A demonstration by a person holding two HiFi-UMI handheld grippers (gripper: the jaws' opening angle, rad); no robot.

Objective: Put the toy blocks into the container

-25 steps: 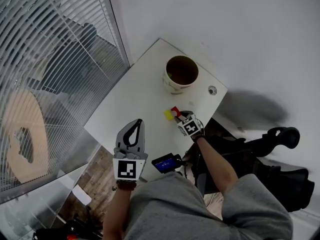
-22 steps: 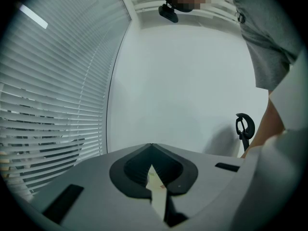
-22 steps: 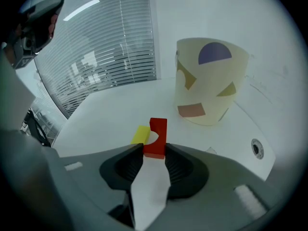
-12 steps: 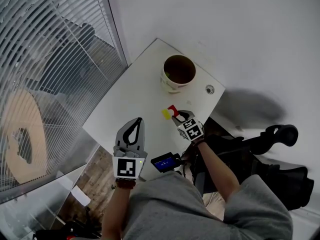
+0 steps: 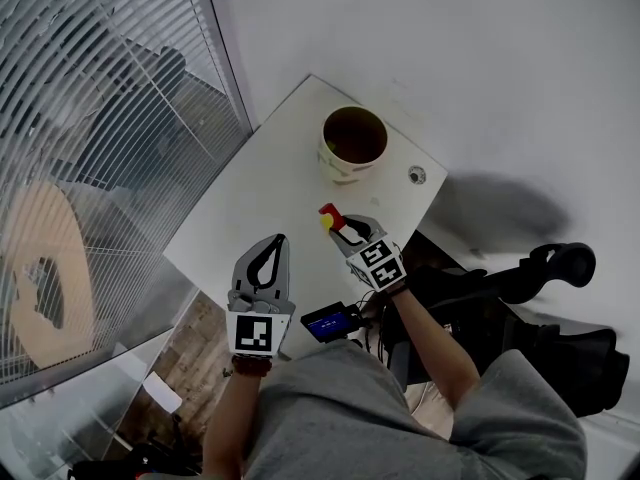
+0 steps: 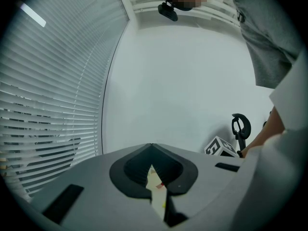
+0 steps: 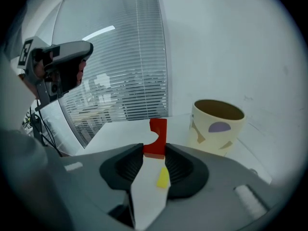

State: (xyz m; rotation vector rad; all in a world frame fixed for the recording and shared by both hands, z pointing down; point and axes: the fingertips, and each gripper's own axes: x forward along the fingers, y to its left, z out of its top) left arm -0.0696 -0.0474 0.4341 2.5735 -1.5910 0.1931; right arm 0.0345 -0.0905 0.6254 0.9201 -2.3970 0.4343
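A person's right gripper (image 7: 155, 149) is clamping a red block (image 7: 156, 137) upright between its jaws, holding it lifted above the white surface (image 5: 262, 193). A yellow block (image 7: 163, 177) is lying on the surface just beneath the jaws, near the right edge. The container (image 7: 216, 131), a cream cup with coloured shapes on its wall, is standing open by the far right edge, well apart from the red block. The left gripper (image 6: 151, 150) is hovering at the near edge, jaws together and holding nothing.
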